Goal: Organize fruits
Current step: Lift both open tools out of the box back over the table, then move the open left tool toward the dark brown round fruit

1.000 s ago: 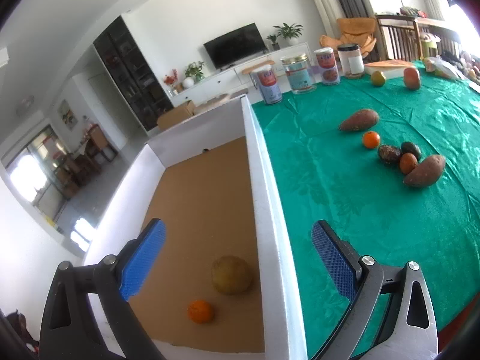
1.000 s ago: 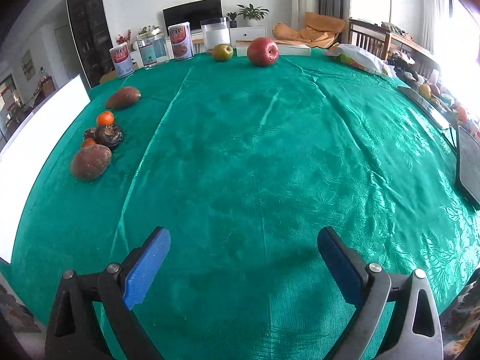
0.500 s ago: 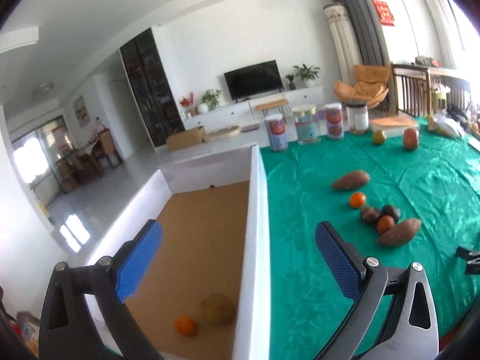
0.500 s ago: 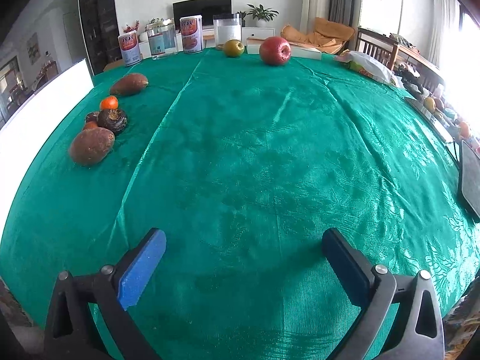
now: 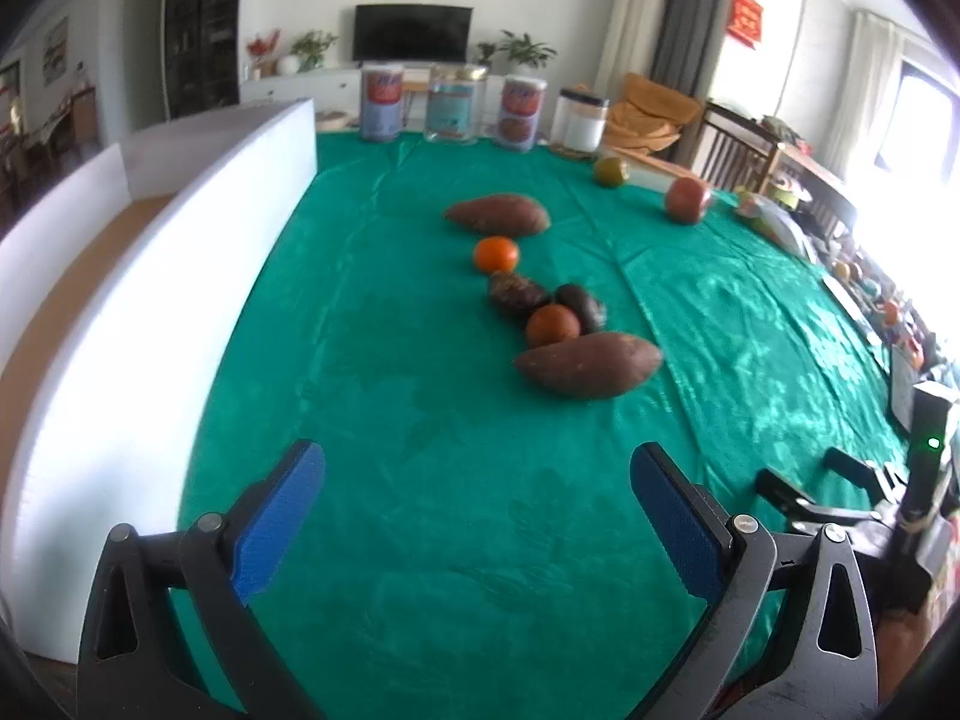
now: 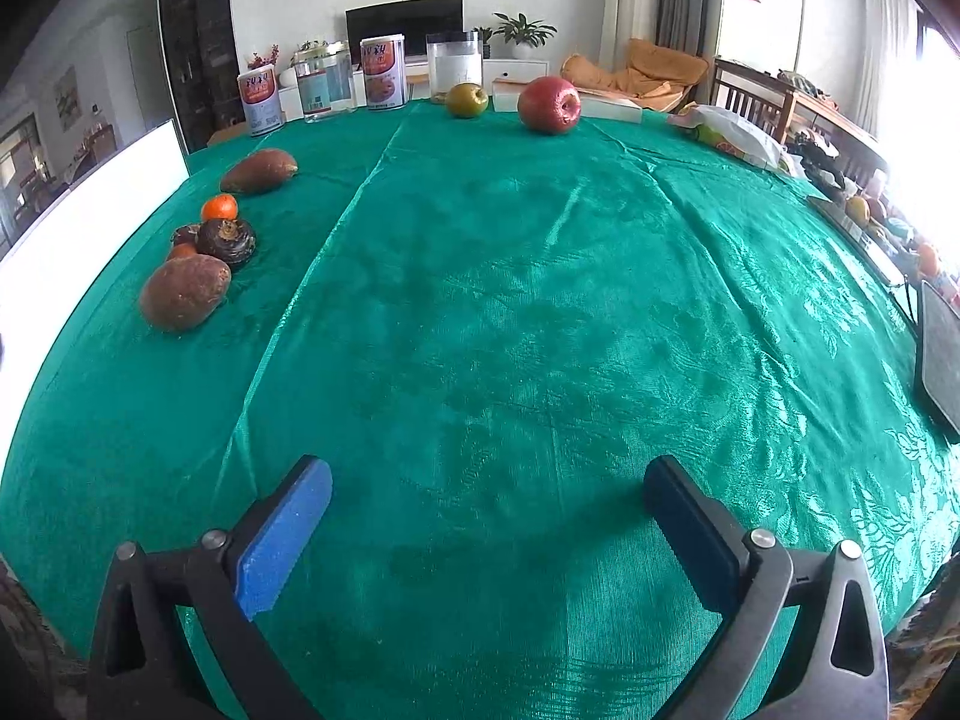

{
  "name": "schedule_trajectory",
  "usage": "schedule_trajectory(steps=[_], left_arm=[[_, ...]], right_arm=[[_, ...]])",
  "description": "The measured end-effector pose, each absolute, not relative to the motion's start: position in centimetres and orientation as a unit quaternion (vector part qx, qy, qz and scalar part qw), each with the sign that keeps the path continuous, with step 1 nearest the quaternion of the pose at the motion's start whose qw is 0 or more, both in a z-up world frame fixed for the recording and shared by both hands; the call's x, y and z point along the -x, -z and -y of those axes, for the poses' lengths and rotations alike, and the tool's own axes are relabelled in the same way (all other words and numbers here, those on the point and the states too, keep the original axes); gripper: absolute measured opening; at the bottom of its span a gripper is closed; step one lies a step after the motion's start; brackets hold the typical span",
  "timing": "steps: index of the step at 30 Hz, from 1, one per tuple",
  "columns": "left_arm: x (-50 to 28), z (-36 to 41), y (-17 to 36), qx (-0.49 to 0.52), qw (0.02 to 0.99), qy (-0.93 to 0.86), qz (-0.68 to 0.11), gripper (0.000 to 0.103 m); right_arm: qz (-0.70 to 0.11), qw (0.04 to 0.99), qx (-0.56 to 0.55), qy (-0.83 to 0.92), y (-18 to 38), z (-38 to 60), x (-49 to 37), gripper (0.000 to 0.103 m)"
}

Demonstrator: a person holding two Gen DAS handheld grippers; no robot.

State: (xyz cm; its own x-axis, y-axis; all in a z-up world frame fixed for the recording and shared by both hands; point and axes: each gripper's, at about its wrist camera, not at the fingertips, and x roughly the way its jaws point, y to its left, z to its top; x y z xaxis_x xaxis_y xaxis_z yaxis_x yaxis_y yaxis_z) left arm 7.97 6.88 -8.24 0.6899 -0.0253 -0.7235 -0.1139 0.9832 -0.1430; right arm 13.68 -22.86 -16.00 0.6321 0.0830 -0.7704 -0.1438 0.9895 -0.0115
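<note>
Fruits lie in a loose cluster on the green tablecloth (image 5: 420, 360) ahead of us: nearest our left gripper (image 5: 477, 489) is a large sweet potato (image 5: 589, 364), and touching its far side sits an orange (image 5: 552, 324), with two dark, rough-skinned fruits, one (image 5: 515, 293) on the left and the other (image 5: 581, 305) on the right, just behind it. Beyond those we see a second orange (image 5: 496, 254) lying apart, and then another sweet potato (image 5: 497, 215) farther back. Well apart from this group, toward the far edge of the table, a green apple (image 6: 467, 100) and a red apple (image 6: 549, 104) stand side by side. To the left of the cluster runs the white wall of a box (image 5: 150, 312), whose brown cardboard floor we can just make out past the rim. Along the back edge of the table a row of canisters (image 5: 447, 104) stands upright. Our left gripper hangs above the cloth with its blue pads spread wide and nothing between them. Our right gripper (image 6: 487, 492) is likewise released, its jaws parted over bare cloth, well away from the fruit cluster, which we see off to its left. At the right edge of the left wrist view we can make out part of the right gripper's black frame.
</note>
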Motion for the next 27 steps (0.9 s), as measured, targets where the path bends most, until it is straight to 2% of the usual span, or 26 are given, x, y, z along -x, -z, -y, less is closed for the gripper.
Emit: schedule_trajectory(steps=[9, 27], left_arm=[[-11.8, -6.8, 13.1, 0.017, 0.886, -0.055, -0.459, 0.102], [-11.9, -7.0, 13.2, 0.029, 0.888, -0.056, -0.455, 0.103]], right_arm=[[-0.425, 0.902, 0.036, -0.06, 16.0, 22.9, -13.6, 0.103], [-0.425, 0.903, 0.036, -0.057, 16.0, 22.8, -13.4, 0.103]])
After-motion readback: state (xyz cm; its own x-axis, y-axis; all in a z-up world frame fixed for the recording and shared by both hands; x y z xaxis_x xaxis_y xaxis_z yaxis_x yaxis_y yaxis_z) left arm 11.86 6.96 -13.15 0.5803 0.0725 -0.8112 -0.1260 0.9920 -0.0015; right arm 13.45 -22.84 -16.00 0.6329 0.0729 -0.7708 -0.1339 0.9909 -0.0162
